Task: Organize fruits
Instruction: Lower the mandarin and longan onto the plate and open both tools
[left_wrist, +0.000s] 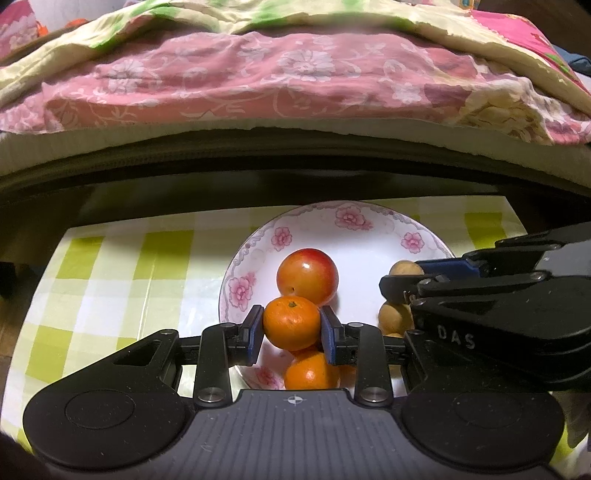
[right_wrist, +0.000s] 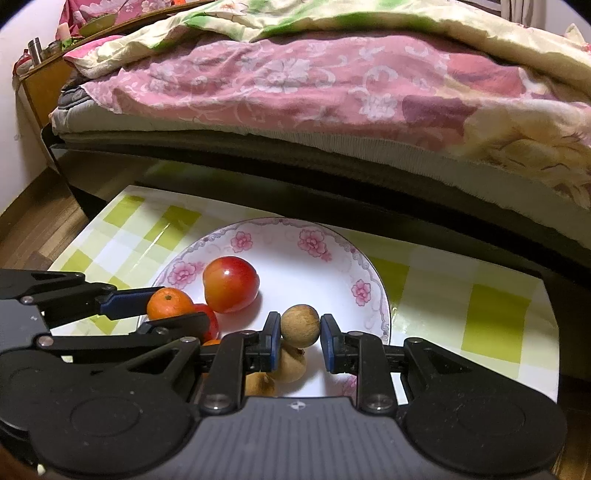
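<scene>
A bed (right_wrist: 332, 92) with a pink floral quilt (left_wrist: 258, 85) fills the space beyond both grippers. Below them the bench wears a green-checked cloth (left_wrist: 110, 266) carrying a flowered plate (right_wrist: 317, 236). On the plate, ahead of the left gripper (left_wrist: 291, 326), sits a red-orange apple (left_wrist: 307, 275); a second orange (left_wrist: 312, 371) lies under that gripper. The left gripper pinches an orange (left_wrist: 291, 323) between its pads. The right gripper (right_wrist: 300, 328) brackets a brown longan (right_wrist: 300, 325), left pad touching; whether the right pad presses it I cannot tell. More longans (right_wrist: 291, 363) lie beneath.
</scene>
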